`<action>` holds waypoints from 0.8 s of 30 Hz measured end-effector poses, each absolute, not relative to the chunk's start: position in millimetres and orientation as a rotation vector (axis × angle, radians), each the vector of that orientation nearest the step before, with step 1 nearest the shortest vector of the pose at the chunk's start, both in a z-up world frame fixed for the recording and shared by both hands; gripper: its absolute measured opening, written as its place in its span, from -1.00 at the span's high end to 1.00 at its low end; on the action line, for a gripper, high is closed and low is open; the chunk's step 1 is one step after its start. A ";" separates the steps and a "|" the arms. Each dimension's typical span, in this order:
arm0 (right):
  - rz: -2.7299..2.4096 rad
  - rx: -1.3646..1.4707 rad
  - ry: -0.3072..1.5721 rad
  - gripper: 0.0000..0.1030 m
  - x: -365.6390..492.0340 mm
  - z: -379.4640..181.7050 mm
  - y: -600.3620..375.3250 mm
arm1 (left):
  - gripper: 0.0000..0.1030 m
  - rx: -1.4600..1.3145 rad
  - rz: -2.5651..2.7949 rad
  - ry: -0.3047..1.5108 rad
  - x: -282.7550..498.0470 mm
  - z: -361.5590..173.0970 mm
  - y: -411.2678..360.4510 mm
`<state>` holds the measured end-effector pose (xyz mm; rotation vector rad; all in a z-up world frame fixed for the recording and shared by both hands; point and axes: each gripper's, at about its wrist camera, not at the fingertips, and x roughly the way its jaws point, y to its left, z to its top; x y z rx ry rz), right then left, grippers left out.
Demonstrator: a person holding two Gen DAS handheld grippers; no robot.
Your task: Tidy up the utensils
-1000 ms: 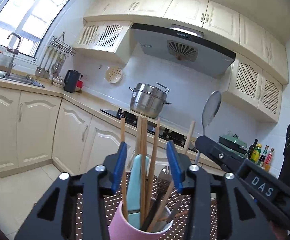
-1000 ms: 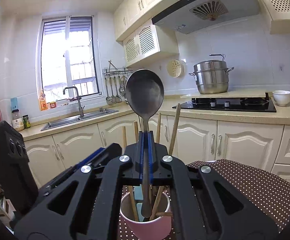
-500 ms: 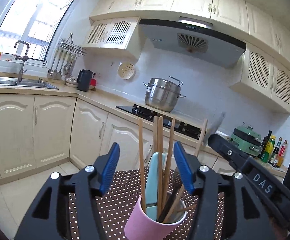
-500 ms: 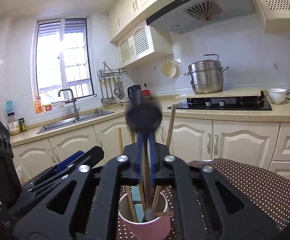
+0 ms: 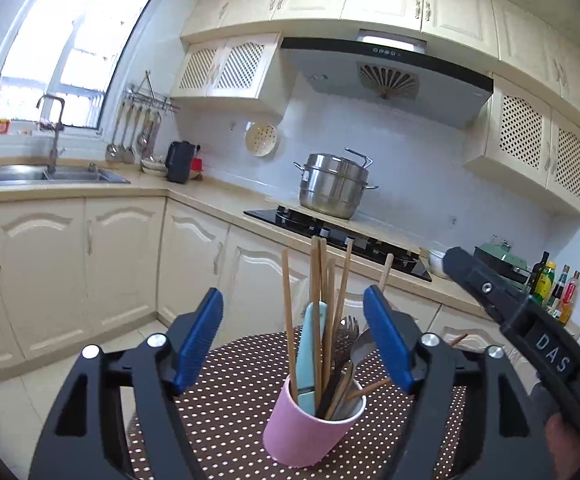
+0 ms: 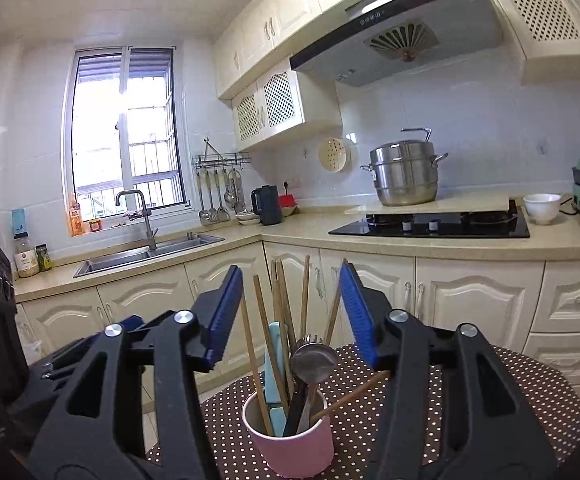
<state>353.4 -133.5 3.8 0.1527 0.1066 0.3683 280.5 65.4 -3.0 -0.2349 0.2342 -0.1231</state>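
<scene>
Utensils stand bunched in a pink cylindrical cup point(image 6: 290, 436) at the lower centre of both wrist views, on a brown cloth with white polka dots point(image 6: 510, 408) that covers a round table. Inside the cup are several long wooden chopsticks point(image 6: 278, 320) leaning at different angles, a pale blue flat-handled utensil point(image 6: 273, 360), a metal fork whose tines just show, and a steel spoon point(image 6: 313, 358) resting bowl-up among them.

In the right wrist view, the right gripper point(image 6: 290, 312) has its blue-padded black jaws spread apart; they have just been opening, and nothing is pressed between them. The chopstick tops and the spoon bowl appear in the gap, beyond the pads and free of them.

In the left wrist view, the left gripper point(image 5: 294, 344) is likewise spread wide, its jaws having just been opening, with the cup point(image 5: 310, 432) and its chopsticks point(image 5: 318, 300) seen through the gap but untouched. The other gripper's black body marked DAS reaches in from the right edge of that frame.

Behind, cream cabinets run along the counter; a steel stacked steamer pot point(image 6: 404, 176) sits by the black hob in the upper right, and a sink point(image 6: 146, 254) lies under the window at left.
</scene>
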 end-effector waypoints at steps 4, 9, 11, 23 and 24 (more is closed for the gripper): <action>0.360 0.141 0.095 -0.10 331.7 13.1 -140.9 | -0.44 -0.194 -0.091 0.235 258.3 6.8 62.4; 0.341 0.115 0.093 -0.22 299.1 21.6 -147.9 | -0.53 -0.148 -0.071 0.232 224.0 18.3 56.4; 0.320 0.089 0.097 -0.29 284.0 22.2 -149.5 | -0.57 -0.136 -0.069 0.232 209.1 22.7 53.8; 0.248 0.060 0.181 -0.62 204.6 7.7 -165.6 | -0.71 -0.079 -0.044 0.198 116.3 32.1 34.2; 0.241 0.058 0.185 -0.63 197.4 6.7 -166.6 | -0.71 -0.074 -0.052 0.196 112.6 32.2 32.7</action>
